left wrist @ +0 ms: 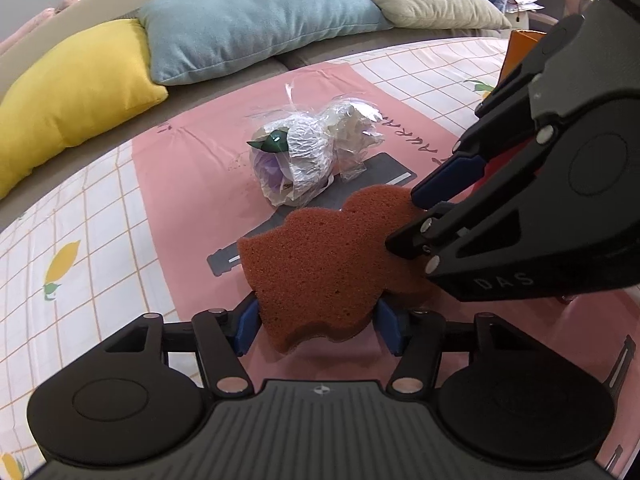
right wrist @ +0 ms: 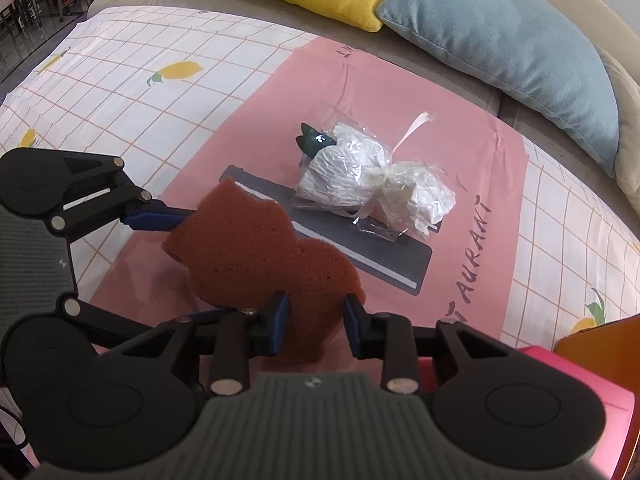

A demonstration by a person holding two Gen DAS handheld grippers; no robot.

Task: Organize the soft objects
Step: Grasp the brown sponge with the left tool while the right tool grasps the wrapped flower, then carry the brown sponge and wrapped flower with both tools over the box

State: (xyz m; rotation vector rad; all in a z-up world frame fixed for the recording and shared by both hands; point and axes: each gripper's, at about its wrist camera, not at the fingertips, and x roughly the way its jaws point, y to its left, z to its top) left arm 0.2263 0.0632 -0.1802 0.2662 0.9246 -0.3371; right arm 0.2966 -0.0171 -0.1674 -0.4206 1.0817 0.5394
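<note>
Beige sofa behind, carrying yellow cushion, blue cushion and a pale one. Worktop under a lemon-print checked cloth, pink mat laid over the middle. On the mat, a dark grey strip with a clear plastic bag of white soft stuff resting on it, tied at the waist, a green leaf-like piece at one end. Nearer the cameras, a brown sponge, wavy-edged, held up above the mat and clear of the bag. Looks light, porous, very compressible; likely to fold or sag if pinched at one thin lobe, so best taken across the thick body, edge to edge. Not slippery, not fragile. Left hand-held gripper partly closed, blue pads pressed against both flanks of the sponge's near end. Right hand-held gripper partly closed too, pads flanking a lobe at the opposite end; one pad against it, whether the other touches cannot be told from the wrist view, though the left view shows its fingertips biting into the foam. Judged a two-handed hold or a hand-over in progress. Orange box and pink box at the right edge, possibly the destination.
</note>
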